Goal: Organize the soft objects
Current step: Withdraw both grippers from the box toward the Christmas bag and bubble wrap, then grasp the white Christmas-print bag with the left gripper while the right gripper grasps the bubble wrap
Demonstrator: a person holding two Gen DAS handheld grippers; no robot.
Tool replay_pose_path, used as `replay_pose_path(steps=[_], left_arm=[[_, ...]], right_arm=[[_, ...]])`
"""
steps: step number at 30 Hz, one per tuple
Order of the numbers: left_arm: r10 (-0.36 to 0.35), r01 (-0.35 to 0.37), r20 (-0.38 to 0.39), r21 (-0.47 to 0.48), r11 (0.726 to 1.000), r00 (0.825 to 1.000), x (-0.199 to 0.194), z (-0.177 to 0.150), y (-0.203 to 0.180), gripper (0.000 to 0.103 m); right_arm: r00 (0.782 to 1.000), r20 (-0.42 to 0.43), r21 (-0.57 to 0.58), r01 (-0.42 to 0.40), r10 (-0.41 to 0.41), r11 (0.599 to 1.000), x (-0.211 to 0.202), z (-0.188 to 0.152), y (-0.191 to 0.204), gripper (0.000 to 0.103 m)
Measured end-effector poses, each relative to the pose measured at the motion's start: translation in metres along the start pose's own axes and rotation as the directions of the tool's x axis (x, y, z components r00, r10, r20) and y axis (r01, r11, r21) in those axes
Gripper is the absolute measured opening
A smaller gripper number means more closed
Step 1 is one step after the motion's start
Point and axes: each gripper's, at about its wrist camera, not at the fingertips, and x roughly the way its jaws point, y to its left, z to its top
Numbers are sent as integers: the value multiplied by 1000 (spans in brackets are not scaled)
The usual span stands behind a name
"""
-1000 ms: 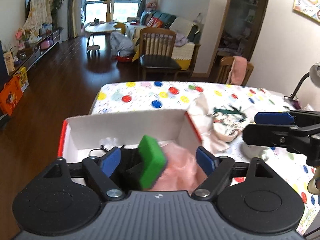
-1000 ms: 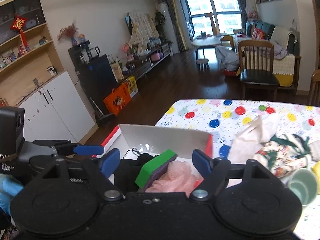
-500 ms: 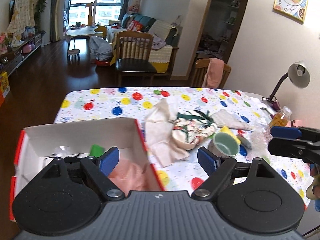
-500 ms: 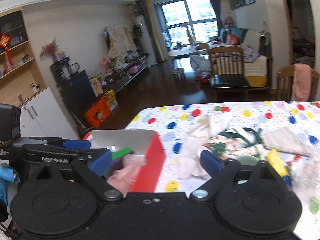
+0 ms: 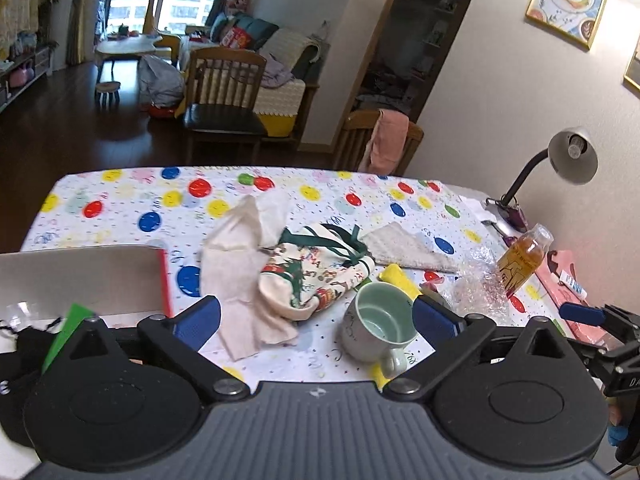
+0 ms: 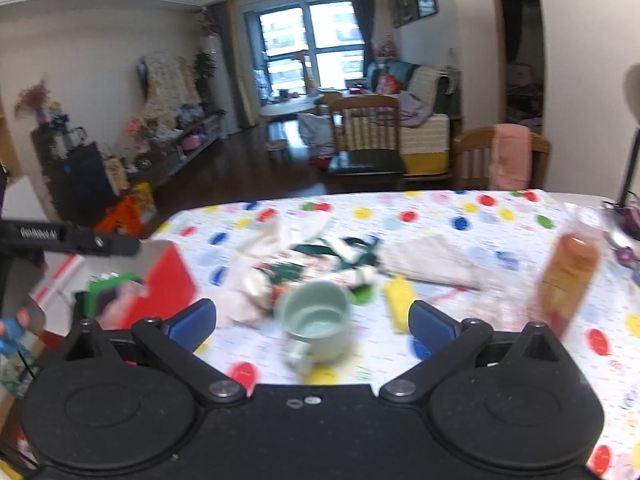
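A: What has changed in the last second?

B: Both cameras have swung right. A second ago the box filled the left wrist view, with the green sponge between the fingers; now the box (image 5: 84,276) sits at the far left and the green sponge (image 5: 66,332) lies inside it, apart from the left gripper (image 5: 316,316), whose jaws stand wide apart and empty. The right gripper (image 6: 312,320) is spread wide too, holding nothing, and its view is blurred.

A: What is in the box?

B: The green sponge, something black (image 5: 24,344) beside it, and a pink soft thing (image 6: 128,300) seen in the right wrist view behind the red wall. I cannot tell what else.

A: And the soft things left out?

B: On the spotted tablecloth (image 5: 120,200) a crumpled beige cloth (image 5: 240,264) lies just right of the box. Touching it is a patterned pouch (image 5: 316,276) with green ties, bunched up. Behind that lies a flat pale knitted cloth (image 5: 400,250). A yellow sponge (image 5: 400,280) lies behind the mug.

A: Any other vessels?

B: A pale green mug (image 5: 380,324) stands upright between the left fingers' tips, and looks to hold nothing. A bottle of amber liquid (image 5: 522,260) stands to the right, next to crinkled clear plastic (image 5: 476,292)
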Motion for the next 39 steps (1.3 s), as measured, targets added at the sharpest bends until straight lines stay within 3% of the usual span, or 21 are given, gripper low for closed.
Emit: replay_pose_path(steps=[6, 17, 21, 27, 34, 39], left_arm=[[-7, 9, -54, 31, 999, 999, 37, 13, -12, 103], [-5, 32, -115, 236, 971, 993, 117, 39, -30, 103], [15, 29, -179, 240, 970, 984, 151, 39, -23, 103], [90, -30, -218, 262, 965, 972, 187, 35, -13, 103], [81, -32, -279, 177, 984, 957, 222, 32, 5, 103], [114, -60, -314, 176, 983, 942, 244, 26, 11, 103]], right_arm=[[995, -24, 35, 94, -93, 995, 3, -16, -52, 103], [981, -96, 89, 176, -168, 980, 32, -38, -116, 103], [974, -126, 107, 204, -190, 973, 50, -43, -133, 103], [963, -157, 110, 236, -218, 965, 84, -53, -155, 103], [958, -207, 150, 230, -197, 962, 114, -60, -172, 103], [952, -227, 150, 244, -206, 958, 122, -65, -173, 102]])
